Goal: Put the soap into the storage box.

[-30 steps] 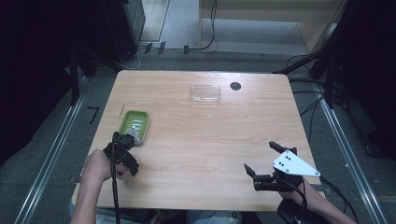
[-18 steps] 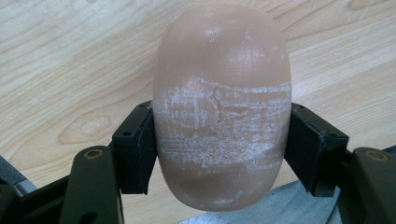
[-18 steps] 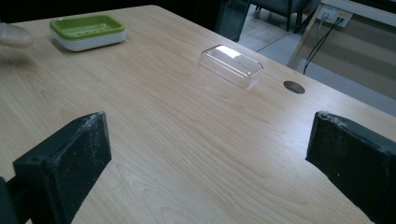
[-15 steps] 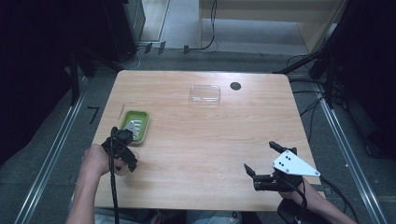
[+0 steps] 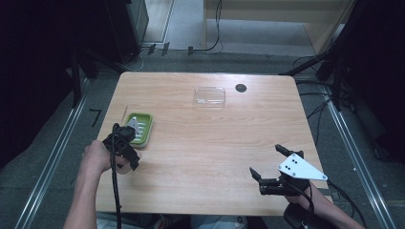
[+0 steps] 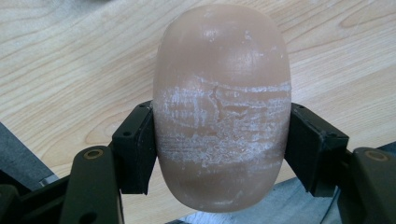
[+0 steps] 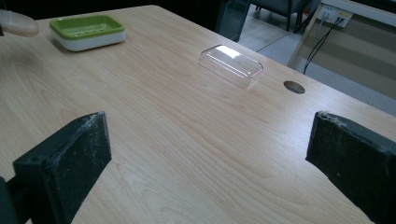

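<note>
A tan oval bar of soap (image 6: pixel 222 112), whitish and scuffed across its middle, is clamped between the two black jaws of my left gripper (image 6: pixel 219 140). In the high view the left gripper (image 5: pixel 130 160) sits near the table's left front, just in front of a green soap dish (image 5: pixel 143 131). The right gripper view shows that dish (image 7: pixel 87 29) empty, with the soap's tip (image 7: pixel 16 23) beside it. My right gripper (image 5: pixel 266 161) rests near the front right edge, jaws wide apart with nothing between them.
A clear plastic lid (image 5: pixel 209 96) lies at the back centre of the wooden table (image 5: pixel 205 143), next to a round cable hole (image 5: pixel 240 88). The right gripper view shows the lid (image 7: pixel 231 65) and the hole (image 7: pixel 293 87) ahead. Dark floor and cables surround the table.
My left gripper, holding the soap, has shifted a little away from the front edge toward the green dish. The right gripper has stayed put.
</note>
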